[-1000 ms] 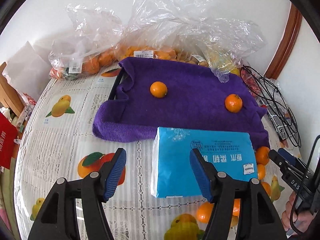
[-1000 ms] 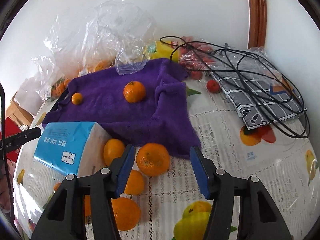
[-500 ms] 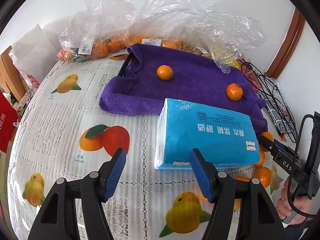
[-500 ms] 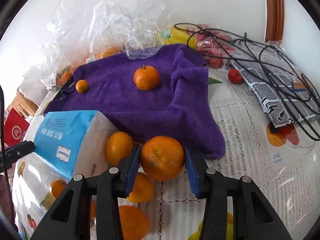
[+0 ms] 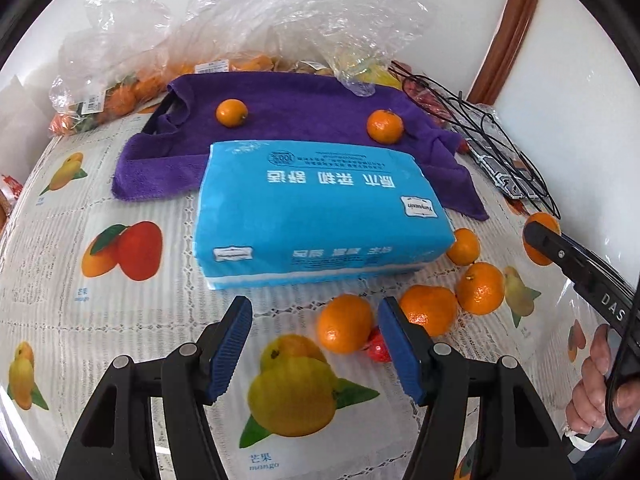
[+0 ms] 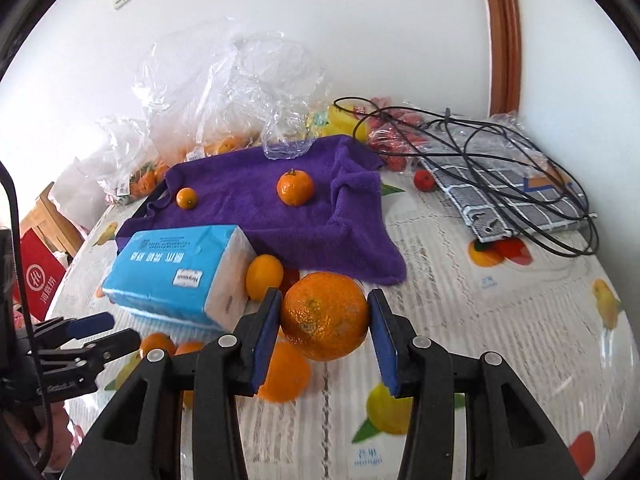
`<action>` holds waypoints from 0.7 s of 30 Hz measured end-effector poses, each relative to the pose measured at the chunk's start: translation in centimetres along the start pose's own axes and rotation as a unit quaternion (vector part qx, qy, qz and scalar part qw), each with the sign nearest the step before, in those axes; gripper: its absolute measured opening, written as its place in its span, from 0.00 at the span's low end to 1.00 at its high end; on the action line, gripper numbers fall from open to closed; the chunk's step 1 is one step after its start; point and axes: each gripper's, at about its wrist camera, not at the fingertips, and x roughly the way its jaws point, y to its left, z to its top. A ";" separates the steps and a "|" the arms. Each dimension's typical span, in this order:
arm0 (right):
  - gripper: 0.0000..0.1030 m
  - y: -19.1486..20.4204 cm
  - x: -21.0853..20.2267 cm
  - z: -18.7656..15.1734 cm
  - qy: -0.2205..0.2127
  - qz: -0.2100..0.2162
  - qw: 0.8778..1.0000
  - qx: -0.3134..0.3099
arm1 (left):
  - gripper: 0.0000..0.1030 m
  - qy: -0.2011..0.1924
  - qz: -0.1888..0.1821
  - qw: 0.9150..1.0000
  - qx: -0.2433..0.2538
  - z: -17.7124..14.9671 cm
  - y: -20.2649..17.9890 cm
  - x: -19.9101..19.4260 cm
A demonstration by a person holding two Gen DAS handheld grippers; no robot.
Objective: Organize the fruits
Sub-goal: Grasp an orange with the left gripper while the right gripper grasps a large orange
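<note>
Right hand-held gripper [image 6: 325, 330] has lifted its clamped orange [image 6: 324, 316]; left hand-held gripper [image 5: 314, 344] gapes behind tissue pack [image 5: 316, 212].

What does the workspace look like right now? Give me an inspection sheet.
Surface: table under a lace cloth printed with fruit.
Job's things: two oranges on the purple towel; several loose oranges beside the tissue pack; bagged fruit along the wall.
Clutter: tissue pack overlapping the towel's near edge; checked cloth at the right.
Grippers: right gripper shut on one orange; left gripper open, holding nothing.
Cables: black cable coiled over the checked cloth.
Surroundings: white wall, wooden door frame, red box at the left.
</note>
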 end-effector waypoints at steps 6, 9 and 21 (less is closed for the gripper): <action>0.42 -0.8 -1.2 -1.8 0.003 -0.014 1.000 0.017 | 0.45 0.013 -0.022 1.000 0.004 -0.5 -0.4 1.7; 0.42 -0.9 -1.1 -2.6 0.011 -0.016 1.000 0.023 | 0.33 0.015 -0.035 0.999 0.003 -0.9 -0.1 1.9; 0.42 0.9 -0.1 -5.2 0.047 0.010 0.999 0.010 | 0.30 -0.001 -0.005 1.000 -0.012 -2.1 2.0 1.8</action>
